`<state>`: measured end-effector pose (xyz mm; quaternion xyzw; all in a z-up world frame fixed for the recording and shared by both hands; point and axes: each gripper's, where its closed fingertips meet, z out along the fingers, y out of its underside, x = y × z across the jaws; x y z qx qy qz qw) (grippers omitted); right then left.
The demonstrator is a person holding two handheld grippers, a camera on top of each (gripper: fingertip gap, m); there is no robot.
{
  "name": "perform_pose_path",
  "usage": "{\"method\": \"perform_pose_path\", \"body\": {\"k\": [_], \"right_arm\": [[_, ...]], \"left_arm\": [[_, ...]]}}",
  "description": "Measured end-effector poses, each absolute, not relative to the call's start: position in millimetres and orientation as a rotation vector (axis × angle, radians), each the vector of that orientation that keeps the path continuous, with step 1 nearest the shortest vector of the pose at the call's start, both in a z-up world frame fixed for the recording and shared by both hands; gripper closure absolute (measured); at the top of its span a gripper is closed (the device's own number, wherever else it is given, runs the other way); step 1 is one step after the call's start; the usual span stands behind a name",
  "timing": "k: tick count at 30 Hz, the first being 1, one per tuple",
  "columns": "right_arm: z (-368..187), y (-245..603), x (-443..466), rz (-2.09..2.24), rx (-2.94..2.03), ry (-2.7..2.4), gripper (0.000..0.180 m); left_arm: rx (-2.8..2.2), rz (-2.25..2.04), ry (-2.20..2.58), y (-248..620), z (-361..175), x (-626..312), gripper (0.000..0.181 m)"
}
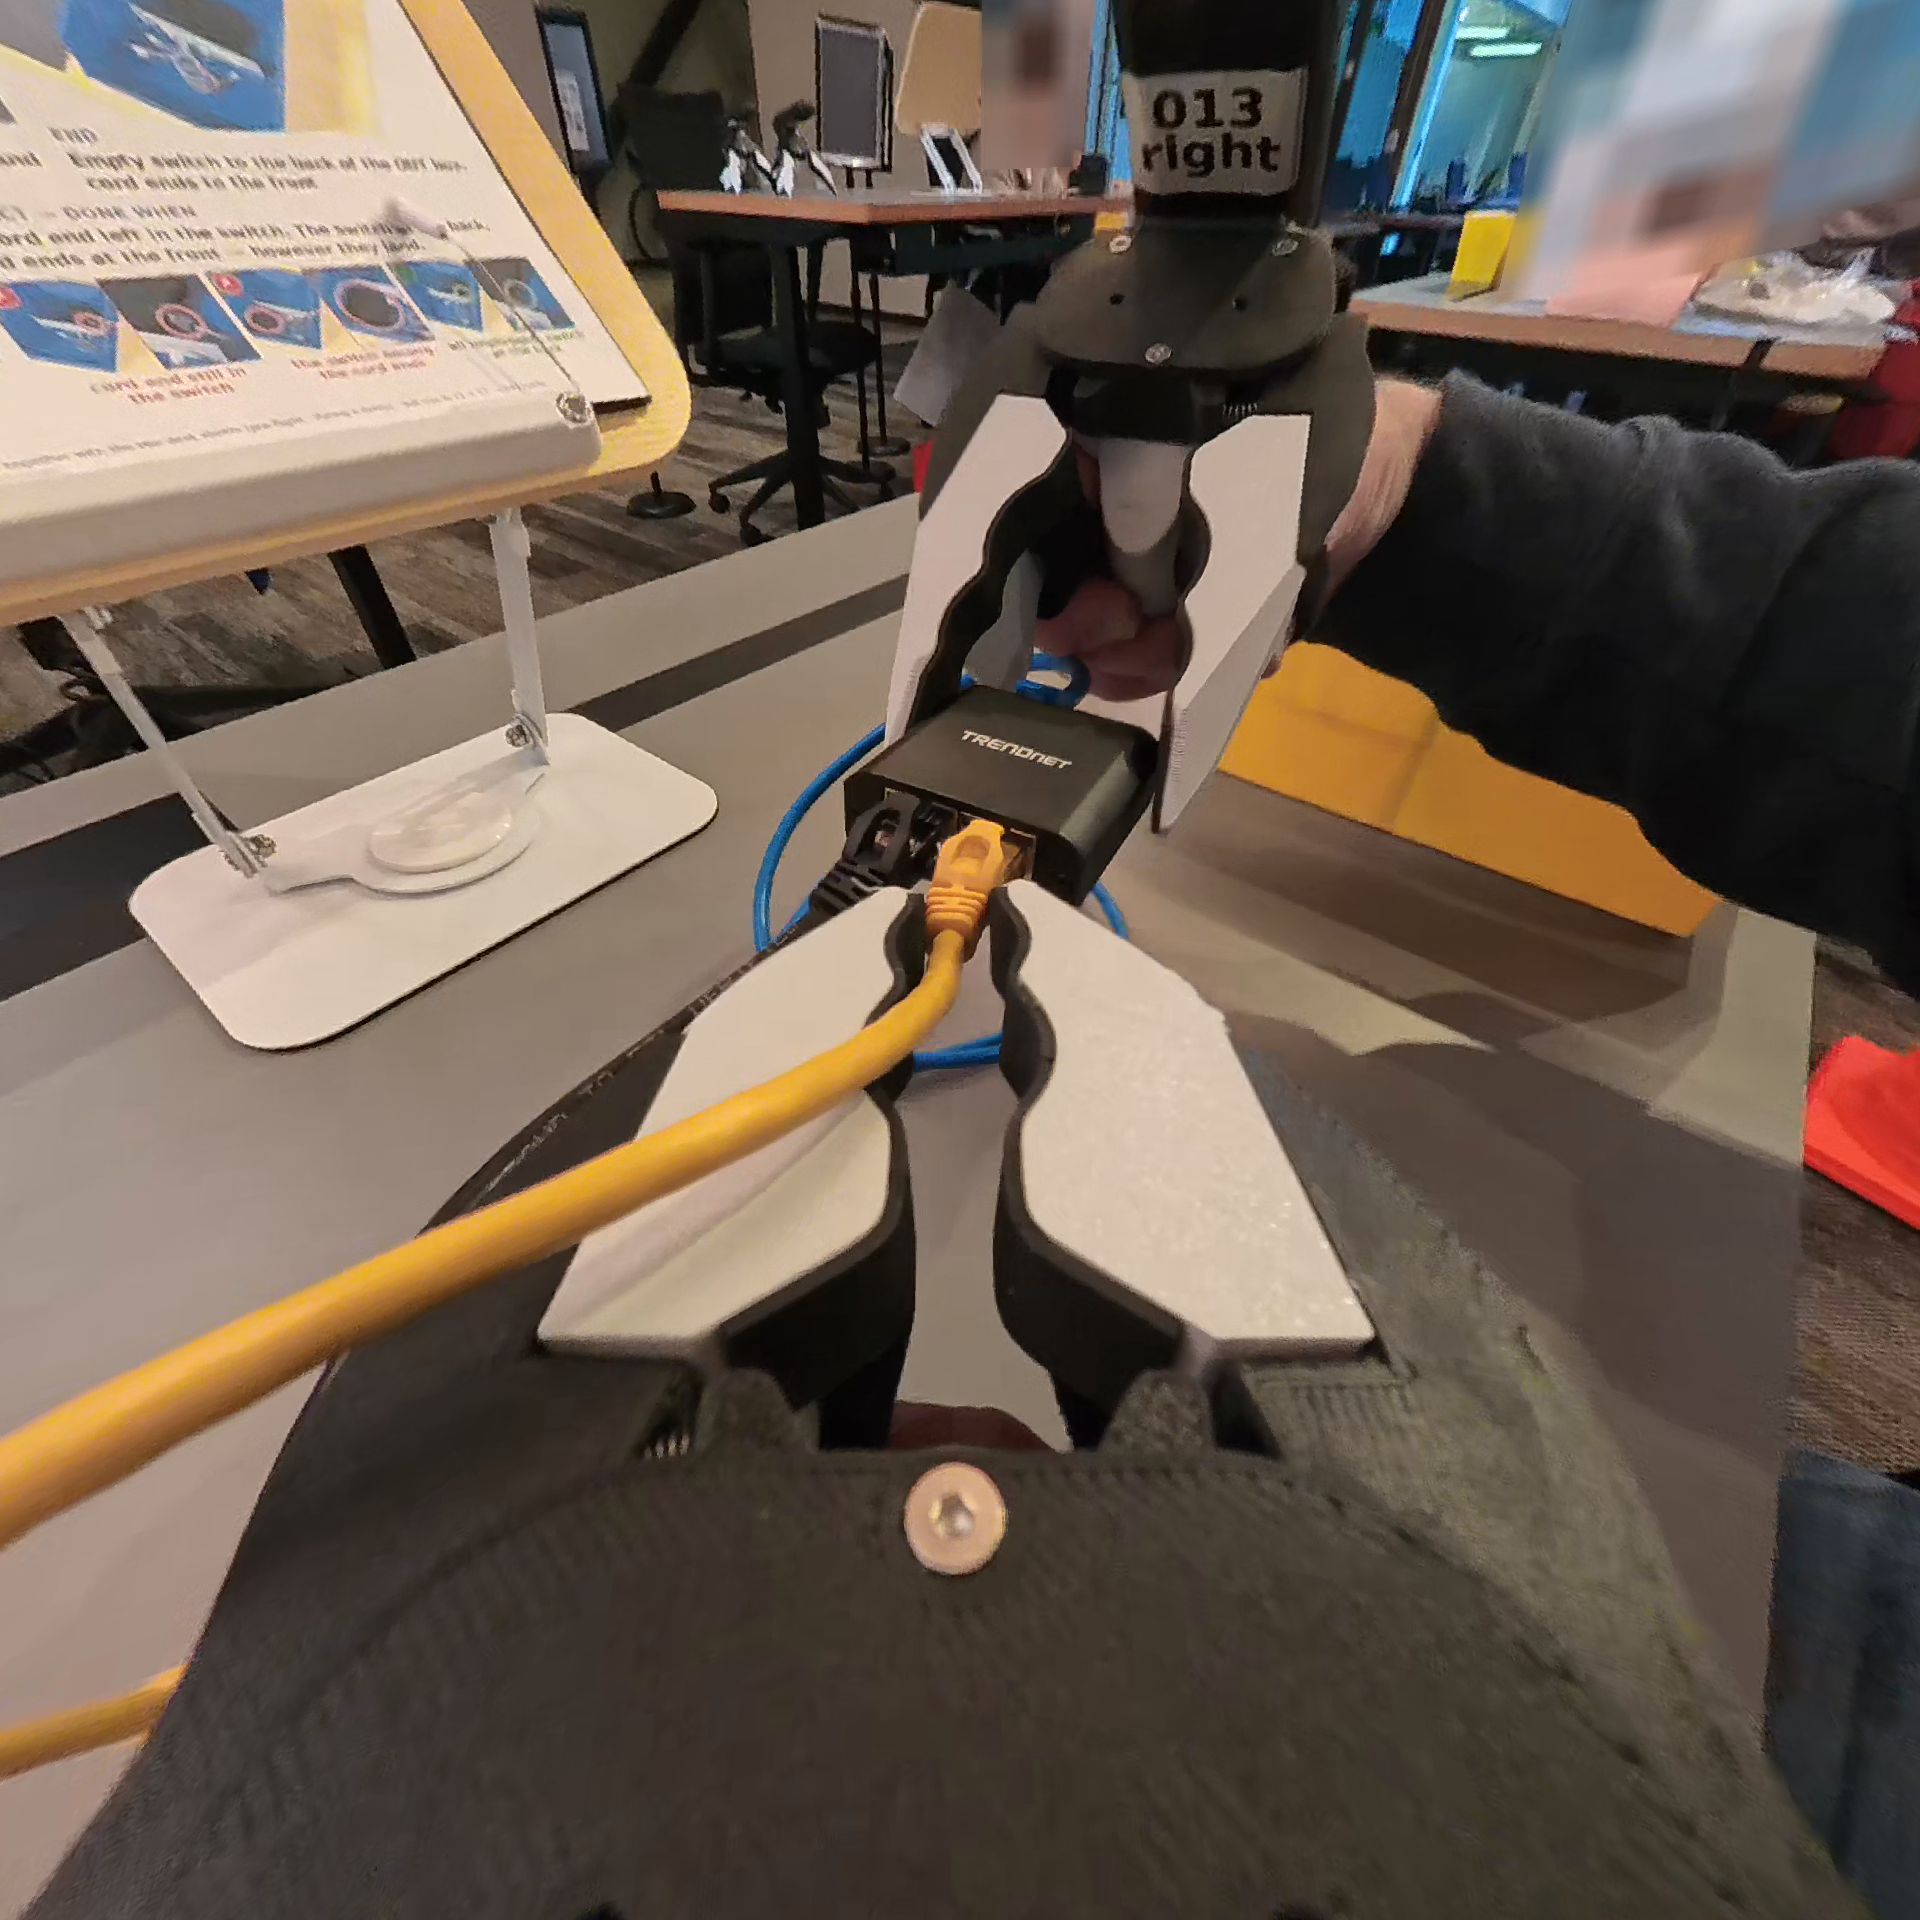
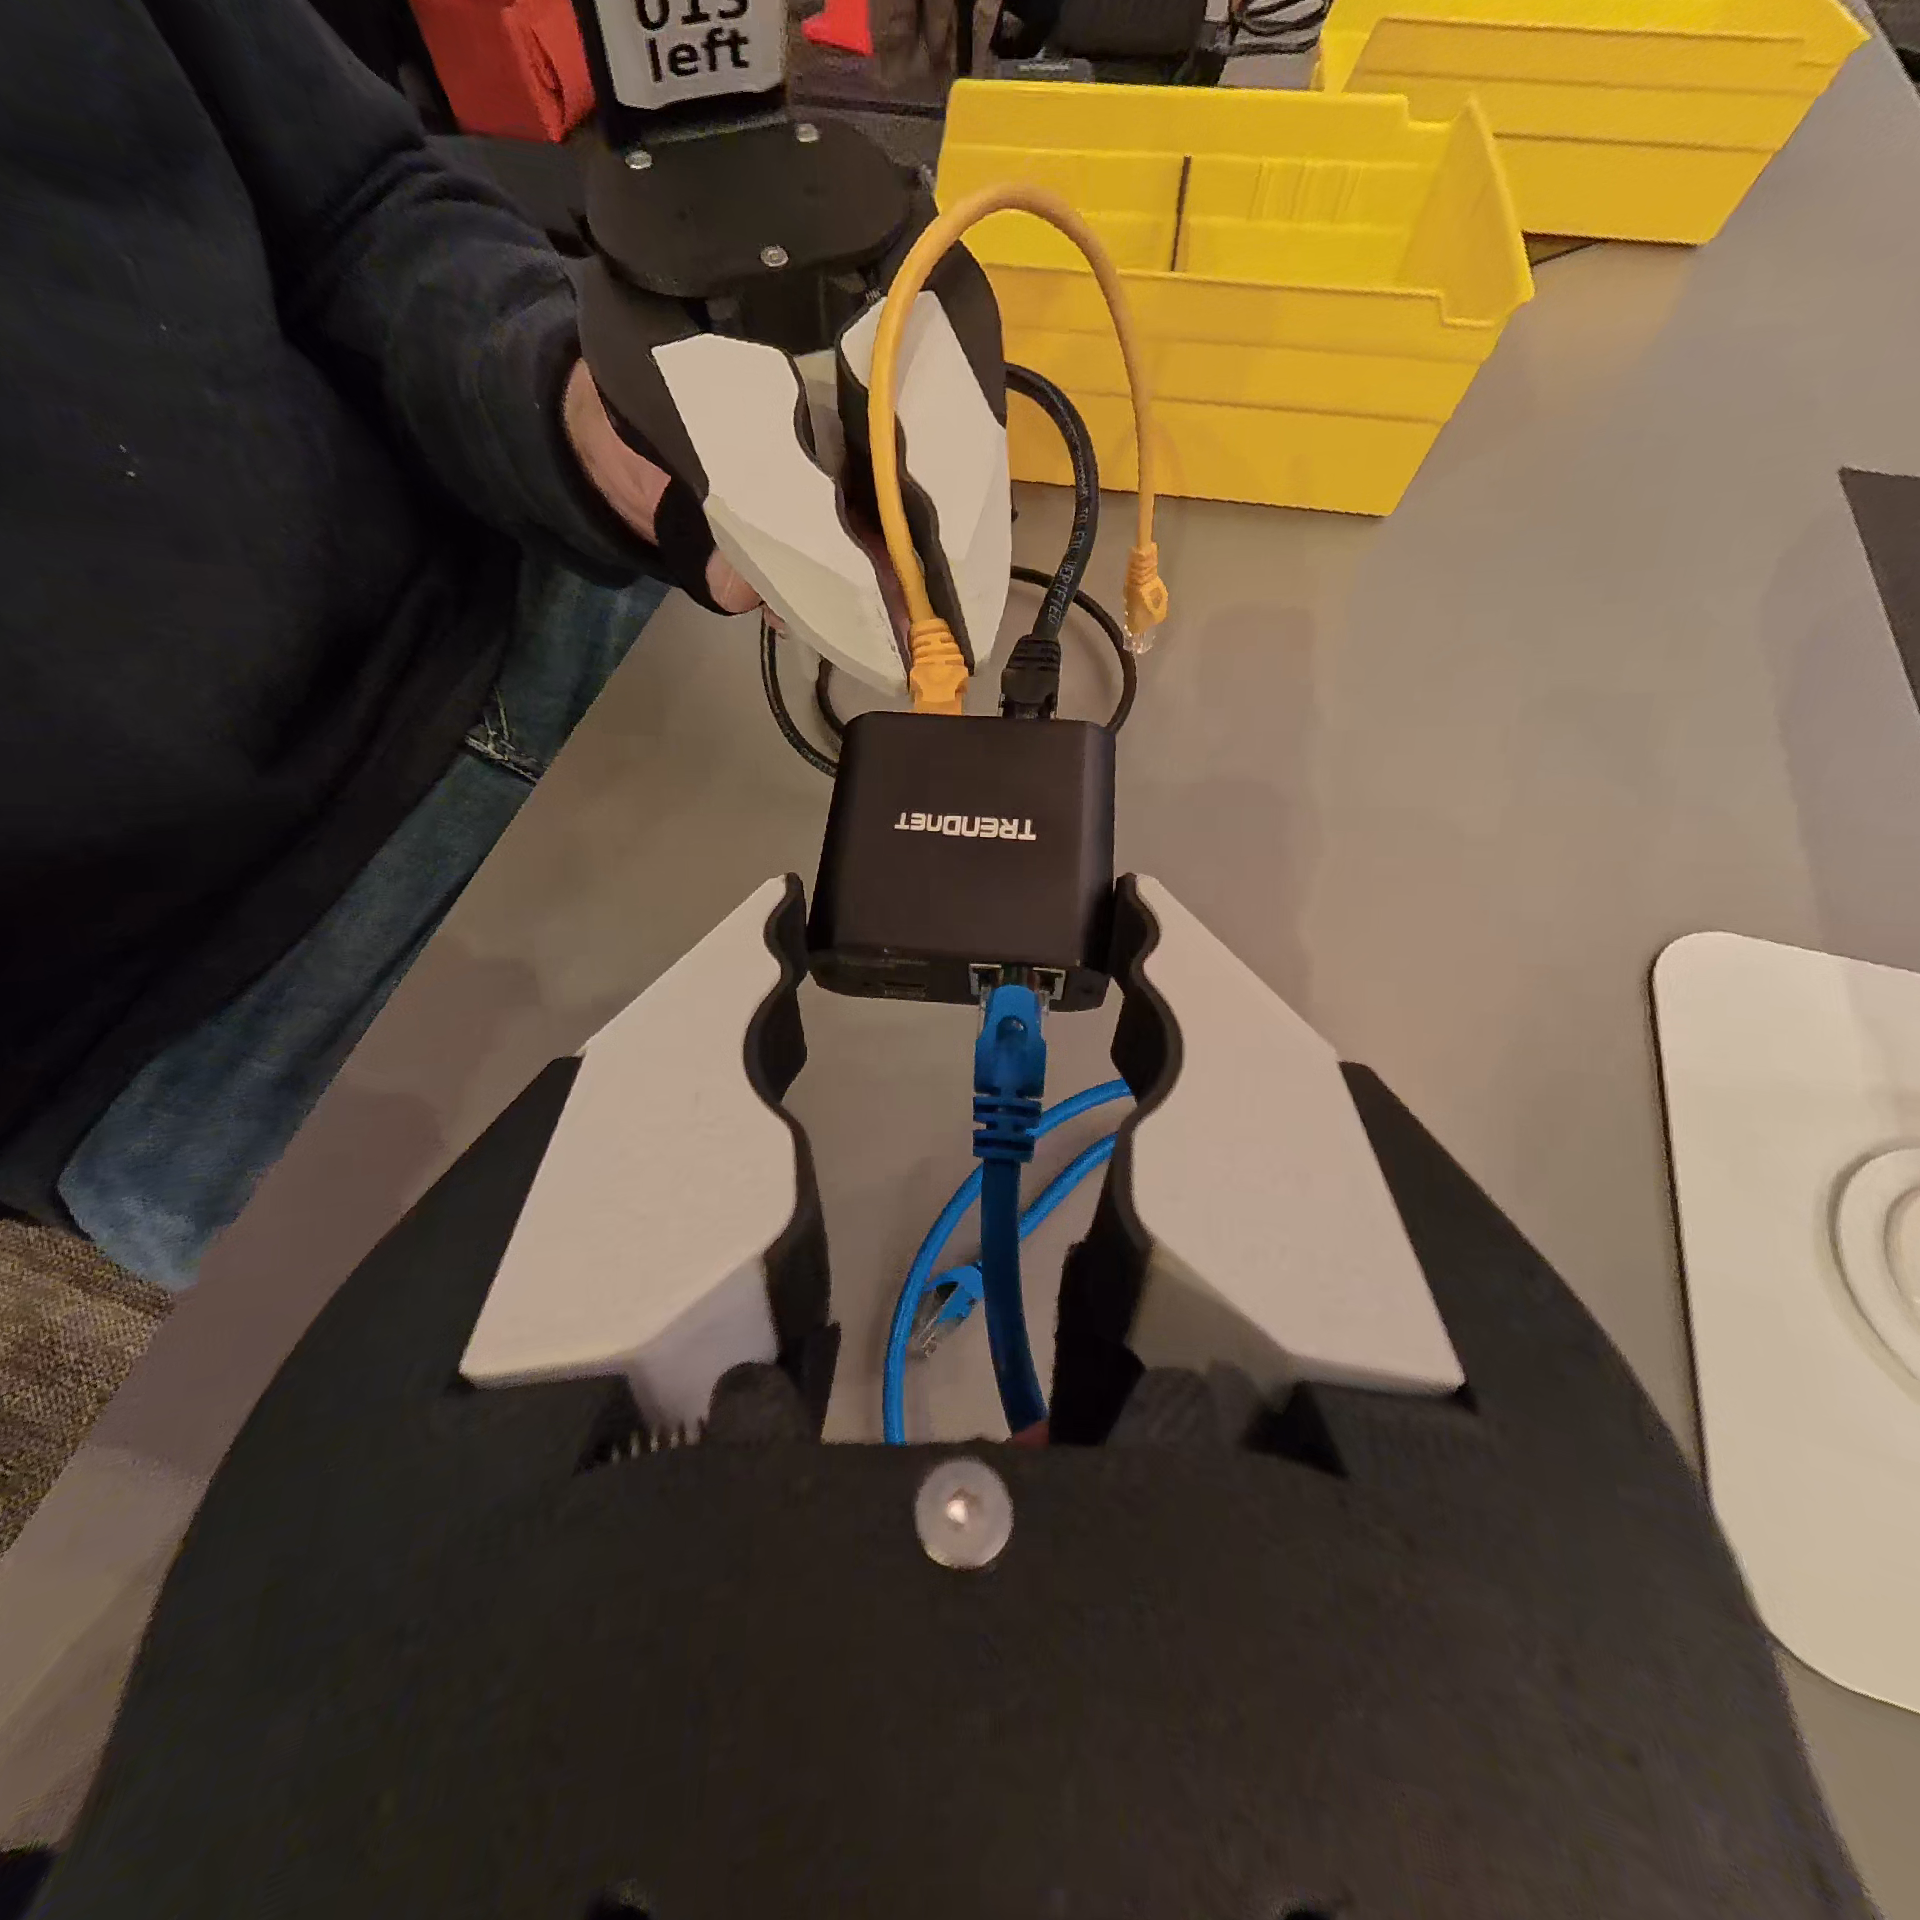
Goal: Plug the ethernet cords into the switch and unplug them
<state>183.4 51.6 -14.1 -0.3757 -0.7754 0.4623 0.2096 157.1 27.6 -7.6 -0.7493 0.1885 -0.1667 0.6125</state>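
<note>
The black switch [image 2: 961, 821] lies on the grey table [image 2: 1455, 779]. My right gripper [image 2: 961, 914] is shut on the switch, one finger against each side; it also shows in the left wrist view [image 1: 1044, 753], straddling the switch [image 1: 1023, 774]. My left gripper [image 1: 961, 909] is shut on the yellow cord's plug [image 1: 964, 883], which sits at a port on the switch's far face; I cannot tell if it is fully seated. The yellow cord's free end [image 2: 1143, 608] hangs in the air. A black cord [image 2: 1031, 665] is plugged in beside it. A blue cord [image 2: 1006, 1060] is plugged into the face near my right gripper.
Yellow bins [image 2: 1247, 312] stand behind the switch. A white stand base [image 1: 416, 862] carrying a tilted instruction board [image 1: 260, 312] sits to one side. A red item [image 1: 1860, 1122] lies at the table's edge. A person's dark sleeve [image 2: 260, 468] is close by. Some 5 cm of space lies between my two pairs of fingers.
</note>
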Motion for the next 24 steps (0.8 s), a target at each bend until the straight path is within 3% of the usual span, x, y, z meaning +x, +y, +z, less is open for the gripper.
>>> {"method": "perform_pose_path", "body": {"k": [12, 21, 24], "right_arm": [[28.6, 29.3, 191.5, 1.305, -0.910, -2.258, 0.122], [25.4, 31.0, 188.9, 1.402, -0.905, -2.217, 0.122], [25.4, 34.6, 189.0, 1.436, -0.905, -2.190, 0.122]], "left_arm": [[-1.557, -0.636, 0.584, 3.4, 34.6, 169.8, 0.170], [-1.587, -0.448, 0.548, 5.6, 35.3, 166.8, 0.168], [-1.629, -0.383, 0.528, 7.6, 34.9, 168.8, 0.158]]}}
